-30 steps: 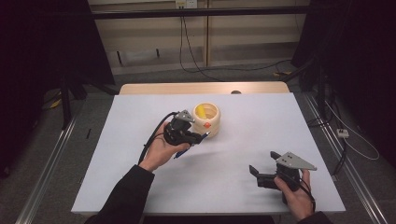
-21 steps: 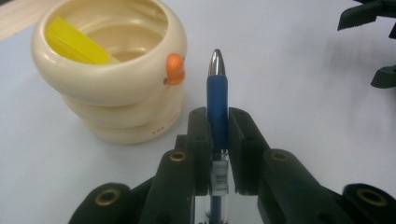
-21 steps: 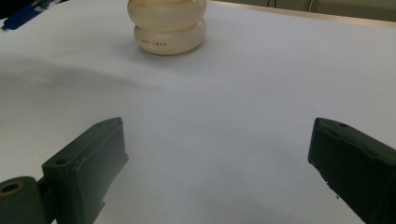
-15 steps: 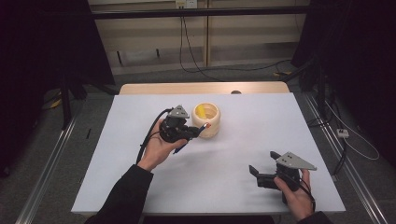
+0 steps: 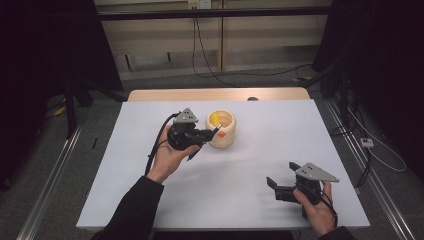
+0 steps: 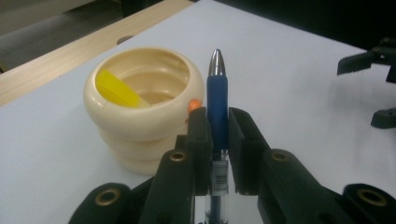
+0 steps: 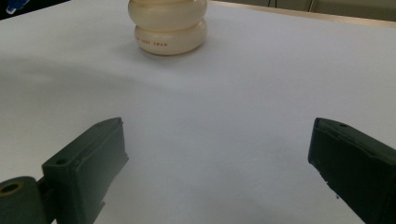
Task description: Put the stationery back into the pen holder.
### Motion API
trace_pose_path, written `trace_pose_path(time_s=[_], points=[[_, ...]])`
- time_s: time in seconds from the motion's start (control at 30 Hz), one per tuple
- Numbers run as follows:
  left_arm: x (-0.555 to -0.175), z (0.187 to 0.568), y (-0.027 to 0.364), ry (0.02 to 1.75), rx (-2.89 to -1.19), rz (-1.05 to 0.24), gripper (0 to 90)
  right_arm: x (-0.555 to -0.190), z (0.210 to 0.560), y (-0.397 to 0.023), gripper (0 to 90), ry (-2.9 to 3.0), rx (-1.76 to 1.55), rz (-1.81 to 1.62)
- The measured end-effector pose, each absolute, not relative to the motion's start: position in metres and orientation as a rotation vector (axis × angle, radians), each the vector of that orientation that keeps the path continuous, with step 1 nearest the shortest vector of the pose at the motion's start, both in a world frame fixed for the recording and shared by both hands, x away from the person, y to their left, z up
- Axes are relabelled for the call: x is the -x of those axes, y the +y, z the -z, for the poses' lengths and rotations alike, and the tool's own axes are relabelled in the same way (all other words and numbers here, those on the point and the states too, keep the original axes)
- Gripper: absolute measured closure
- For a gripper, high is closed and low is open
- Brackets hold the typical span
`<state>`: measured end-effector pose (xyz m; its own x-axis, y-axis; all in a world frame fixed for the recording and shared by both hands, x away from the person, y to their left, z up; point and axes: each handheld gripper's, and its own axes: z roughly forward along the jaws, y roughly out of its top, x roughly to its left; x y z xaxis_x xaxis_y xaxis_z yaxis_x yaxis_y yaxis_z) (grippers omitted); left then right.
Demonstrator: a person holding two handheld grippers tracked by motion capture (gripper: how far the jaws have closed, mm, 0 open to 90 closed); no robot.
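Jaws, left: left gripper [image 6: 217, 140] closed on a blue pen [image 6: 217, 100], metal tip pointing away from the hand, clear barrel trailing back between the jaws.
Jaws, right: right gripper [image 7: 217, 163] wide open, nothing between the jaws; it rests low over the near right part of the table [image 5: 250, 165].
Pen position: held off the table, just left of the cream holder [image 5: 220, 128]; tip level with the holder's rim and close beside it, not yet over the opening.
Holder: ringed, squat cup near the far middle of the table; upright, mouth open, a yellow piece [image 6: 116, 88] leaning inside against its wall.
Progress (judgement): pickup done, carry nearly done. Left to do: bring the tip over the mouth, tilt the pen down, let go.
Surroundings: table otherwise bare white; an orange spot on the holder's side, too small to identify.
Obstacles: the yellow piece takes up part of the opening; right gripper well apart, not in the way.
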<state>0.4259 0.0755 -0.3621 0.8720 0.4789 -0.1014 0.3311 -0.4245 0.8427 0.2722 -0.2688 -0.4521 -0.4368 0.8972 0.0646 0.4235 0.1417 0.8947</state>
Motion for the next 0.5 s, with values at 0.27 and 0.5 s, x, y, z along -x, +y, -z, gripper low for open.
trace_pose_path(time_s=[0.27,0.5], points=[[-0.431,0.353,0.068,0.573,-1.975,-0.191,80.0,-0.273,0.452,-0.268,4.1,1.932,-1.261,-1.258],[-0.440,0.347,0.064,0.579,-1.945,-0.201,80.0,-0.273,0.452,-0.269,4.1,1.931,-1.262,-1.261]])
